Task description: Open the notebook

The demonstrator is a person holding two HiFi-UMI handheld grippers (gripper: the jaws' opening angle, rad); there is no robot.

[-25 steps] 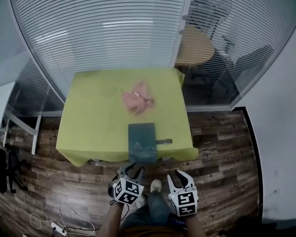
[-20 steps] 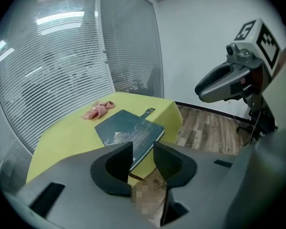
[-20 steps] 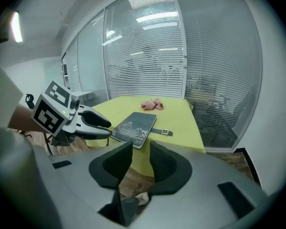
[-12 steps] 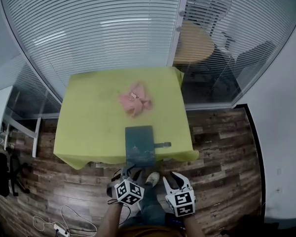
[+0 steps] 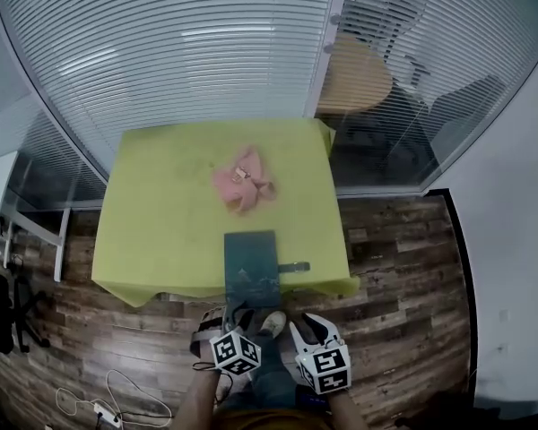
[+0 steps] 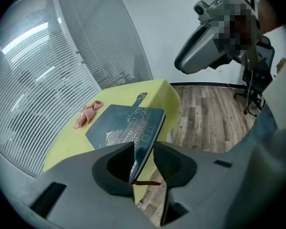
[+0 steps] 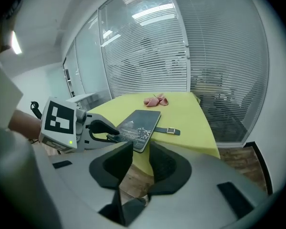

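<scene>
From the head view, a table [image 5: 161, 213] under a yellow-green cloth has the notebook [image 5: 251, 260] lying shut at the middle of its near edge, the near end jutting just past that edge. A strap [image 5: 294, 266] with a buckle sticks out from the notebook's right side onto the cloth, and a pink rag [image 5: 242, 180] lies farther back, apart from the notebook. The left gripper [image 5: 238, 312] reaches the notebook's near end, while the right gripper [image 5: 309, 328] hangs just beside it over the wood floor [image 5: 394, 258], short of the table. In the left gripper view the jaws stand apart with the notebook's near corner between them – the cover's edge lies against the left jaw and a gap shows before the right jaw. A thin red-brown ribbon [image 6: 145, 182] trails from that corner across the gap. In the right gripper view the jaws are apart and hold nothing; between them only the cloth's edge and the floor show. Beyond them the notebook lies flat and shut, with the left gripper's fingers [image 7: 105, 128] set above and below its near left corner.
</scene>
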